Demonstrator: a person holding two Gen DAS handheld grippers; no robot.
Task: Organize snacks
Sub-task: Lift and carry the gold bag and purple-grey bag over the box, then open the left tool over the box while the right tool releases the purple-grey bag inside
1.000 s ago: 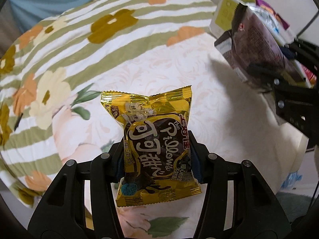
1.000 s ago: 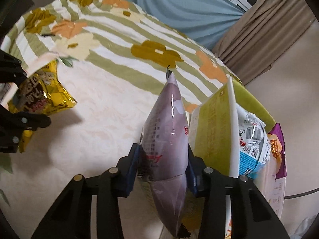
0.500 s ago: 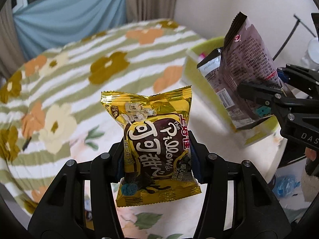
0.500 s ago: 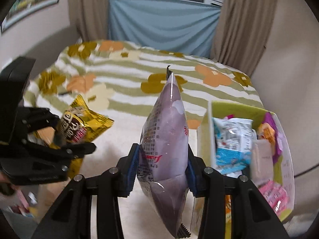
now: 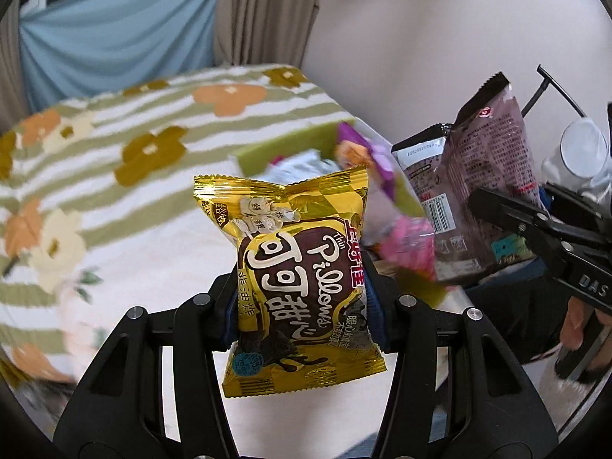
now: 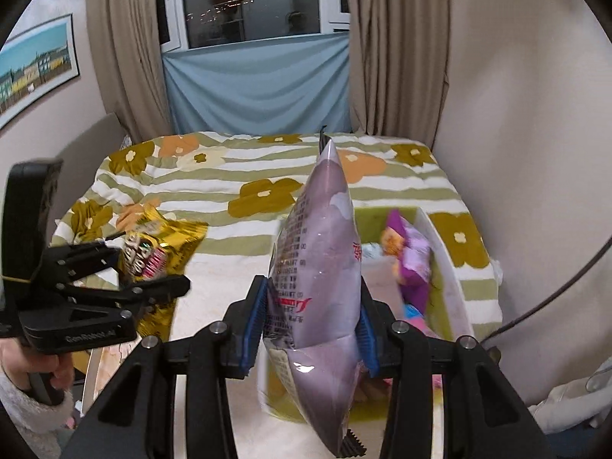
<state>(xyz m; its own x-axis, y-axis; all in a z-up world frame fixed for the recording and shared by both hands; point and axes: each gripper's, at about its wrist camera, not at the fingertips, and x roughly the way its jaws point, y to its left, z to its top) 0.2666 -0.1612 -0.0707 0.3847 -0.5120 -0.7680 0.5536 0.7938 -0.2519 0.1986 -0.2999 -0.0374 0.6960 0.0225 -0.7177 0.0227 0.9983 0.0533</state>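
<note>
**A:** Since both grippers have lifted off the bed in the last second, what is each one carrying? Start closest.

**B:** Nearest in the left wrist view, the left gripper [image 5: 302, 306] is clamped on the yellow cocoa packet [image 5: 298, 279], upright, held by its lower half. In the right wrist view, the right gripper [image 6: 311, 329] pinches the purple bag [image 6: 317, 279] edge-on, its top seam pointing up.

**A:** And beyond them?

**B:** Just past the purple bag sits the green snack box [image 6: 445, 264], on the right side of the floral bedspread [image 6: 267, 164], with purple and pink packets already in it. A second ago the cameras looked down at the blanket; now they are level, showing the curtains [image 6: 397, 46] and window [image 6: 252, 0] behind.

**A:** So what does that mean for the sorting?

**B:** I'd judge both packets are in the air, neither yet in the box. The purple bag is near the box's front wall; the yellow one is further left.
</note>
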